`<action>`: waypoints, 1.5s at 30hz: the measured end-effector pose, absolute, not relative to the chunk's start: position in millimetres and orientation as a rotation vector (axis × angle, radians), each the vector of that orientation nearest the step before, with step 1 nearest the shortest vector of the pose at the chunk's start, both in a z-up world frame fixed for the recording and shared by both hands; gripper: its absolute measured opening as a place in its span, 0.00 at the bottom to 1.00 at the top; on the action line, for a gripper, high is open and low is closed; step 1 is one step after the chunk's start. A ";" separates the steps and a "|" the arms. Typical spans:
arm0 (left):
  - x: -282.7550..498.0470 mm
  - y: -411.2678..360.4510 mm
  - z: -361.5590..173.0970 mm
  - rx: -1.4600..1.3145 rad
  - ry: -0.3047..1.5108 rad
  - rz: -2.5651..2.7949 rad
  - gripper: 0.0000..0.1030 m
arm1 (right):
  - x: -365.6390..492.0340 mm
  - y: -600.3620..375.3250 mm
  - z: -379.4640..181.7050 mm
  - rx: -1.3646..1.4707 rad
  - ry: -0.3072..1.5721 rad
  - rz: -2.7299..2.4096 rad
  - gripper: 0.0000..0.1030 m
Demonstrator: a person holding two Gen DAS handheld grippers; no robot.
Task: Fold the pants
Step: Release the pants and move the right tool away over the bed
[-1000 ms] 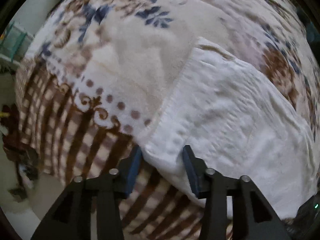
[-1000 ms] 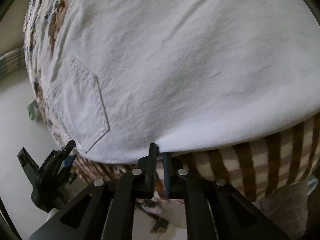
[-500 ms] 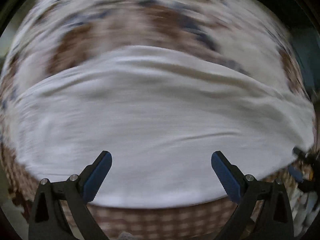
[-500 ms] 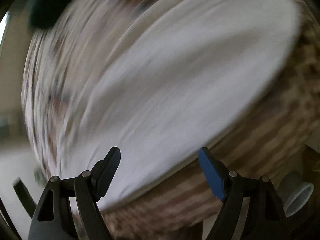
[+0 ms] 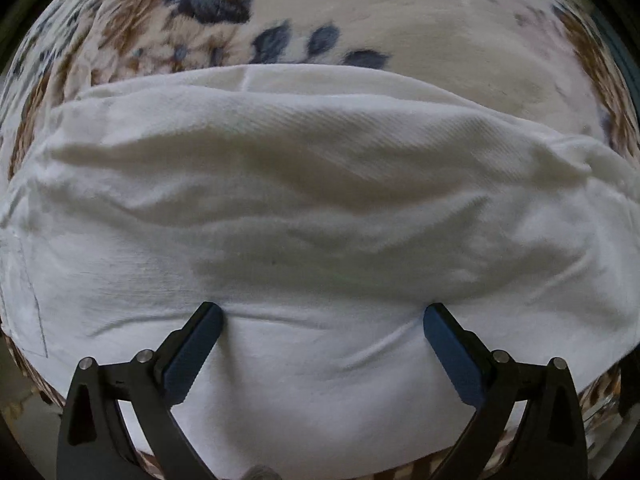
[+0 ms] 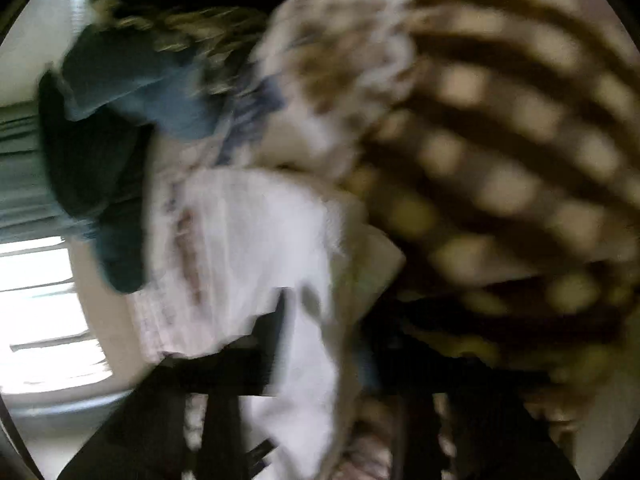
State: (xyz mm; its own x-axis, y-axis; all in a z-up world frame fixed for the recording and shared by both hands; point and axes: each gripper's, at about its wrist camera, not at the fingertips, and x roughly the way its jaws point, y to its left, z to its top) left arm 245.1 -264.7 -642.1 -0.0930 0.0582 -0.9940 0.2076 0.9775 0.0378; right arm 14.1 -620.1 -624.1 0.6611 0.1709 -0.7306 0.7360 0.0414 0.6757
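The white pants (image 5: 320, 216) lie bunched and folded across the flowered blanket (image 5: 400, 12), filling most of the left camera's view. The left gripper (image 5: 323, 322) sits right on top of them with its fingers spread wide, nothing pinched. The right gripper (image 6: 320, 344) is a blurry mess. White cloth seems to hang between its fingers, but I can't tell if it's clamped.

The left gripper (image 5: 323, 314) has 2 black angular fingers (image 5: 192, 344) faced with dark blue pads, each arm carrying 2 silver screws. The right gripper (image 6: 320, 328) is a black blur.
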 end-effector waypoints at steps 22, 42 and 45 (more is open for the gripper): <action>245.5 -277.4 -641.7 0.196 1.683 -0.089 1.00 | 118.5 -632.3 -676.0 1.498 0.823 -0.250 0.33; 246.6 -120.5 -570.2 0.104 1.634 0.015 1.00 | 225.6 -394.7 -514.1 1.016 0.952 -0.122 0.05; 240.4 -51.8 -558.0 0.055 1.641 0.083 1.00 | 252.2 -318.5 -523.2 0.935 1.018 -0.057 0.05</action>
State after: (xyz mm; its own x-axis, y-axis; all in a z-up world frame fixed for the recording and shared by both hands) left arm 240.4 -51.8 -558.0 -0.0718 0.0861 -0.9937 -0.0144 0.9961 0.0873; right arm 252.2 -318.5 -523.2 0.5584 0.3642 -0.7453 0.4446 0.6271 0.6396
